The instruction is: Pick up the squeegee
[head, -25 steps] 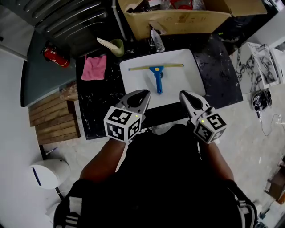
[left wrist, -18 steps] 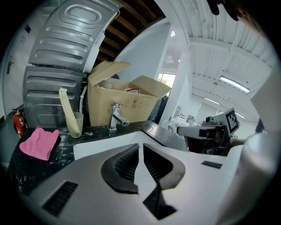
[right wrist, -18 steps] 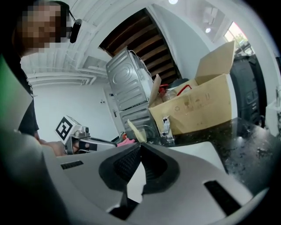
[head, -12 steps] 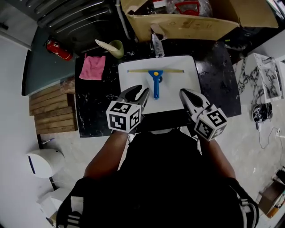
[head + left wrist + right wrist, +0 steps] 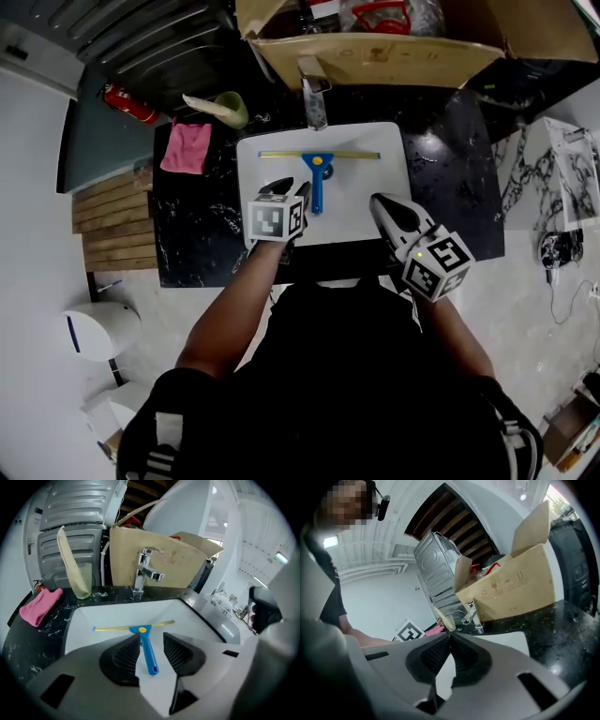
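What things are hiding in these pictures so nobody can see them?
- Cardboard box contents: mostly cut off by the head view's top edge; the box wall hides them in the left gripper view.
- Squeegee: absent from the right gripper view, where the right gripper covers most of the sink.
- Box print: too small to read anywhere.

Squeegee (image 5: 319,174) in sink (image 5: 375,199); faucet (image 5: 315,99) behind; cloth (image 5: 185,147), cup (image 5: 231,109) L.

1 squeegee (image 5: 318,171), 1 cloth (image 5: 185,147), 1 tap (image 5: 314,97)
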`<act>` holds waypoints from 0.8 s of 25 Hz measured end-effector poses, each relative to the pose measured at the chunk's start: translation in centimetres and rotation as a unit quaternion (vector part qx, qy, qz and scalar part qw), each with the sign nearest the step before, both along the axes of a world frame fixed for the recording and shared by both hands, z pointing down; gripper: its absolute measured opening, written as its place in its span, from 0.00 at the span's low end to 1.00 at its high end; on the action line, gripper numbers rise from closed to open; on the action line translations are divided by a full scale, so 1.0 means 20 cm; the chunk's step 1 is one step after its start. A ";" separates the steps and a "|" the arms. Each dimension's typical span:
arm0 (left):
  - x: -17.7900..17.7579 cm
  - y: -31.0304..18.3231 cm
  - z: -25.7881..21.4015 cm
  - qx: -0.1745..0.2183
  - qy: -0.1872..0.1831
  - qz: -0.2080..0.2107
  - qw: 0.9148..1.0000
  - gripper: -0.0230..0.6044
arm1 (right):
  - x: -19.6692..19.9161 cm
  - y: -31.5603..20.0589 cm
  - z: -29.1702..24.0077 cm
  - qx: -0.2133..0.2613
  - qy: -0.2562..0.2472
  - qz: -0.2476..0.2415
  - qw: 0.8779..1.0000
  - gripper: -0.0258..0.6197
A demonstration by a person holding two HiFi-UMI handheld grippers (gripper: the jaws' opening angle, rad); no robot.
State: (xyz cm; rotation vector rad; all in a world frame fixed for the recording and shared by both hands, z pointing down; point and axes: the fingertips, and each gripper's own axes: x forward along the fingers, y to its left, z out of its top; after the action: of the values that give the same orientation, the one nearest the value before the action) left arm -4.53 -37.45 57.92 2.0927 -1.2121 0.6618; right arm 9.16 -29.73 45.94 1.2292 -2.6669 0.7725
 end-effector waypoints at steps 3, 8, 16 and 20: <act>0.04 -0.04 0.16 -0.031 -0.020 -0.007 0.999 0.31 | 0.05 0.01 0.02 -0.003 -0.015 0.002 1.000 0.05; 0.09 -0.09 0.38 -0.072 -0.053 -0.002 0.996 0.31 | 0.10 0.05 0.05 -0.013 -0.024 -0.002 1.000 0.05; 0.16 -0.14 0.59 -0.113 -0.072 -0.006 0.991 0.33 | 0.20 0.09 0.12 -0.034 -0.027 0.015 0.999 0.05; 0.17 -0.18 0.69 -0.128 -0.078 -0.019 0.988 0.33 | 0.26 0.10 0.14 -0.039 -0.022 0.029 0.999 0.05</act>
State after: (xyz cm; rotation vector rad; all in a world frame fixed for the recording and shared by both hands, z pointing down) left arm -1.17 -41.11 71.69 1.8278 -1.1789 0.9269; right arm 14.37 -27.67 48.69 1.2906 -2.6184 0.9129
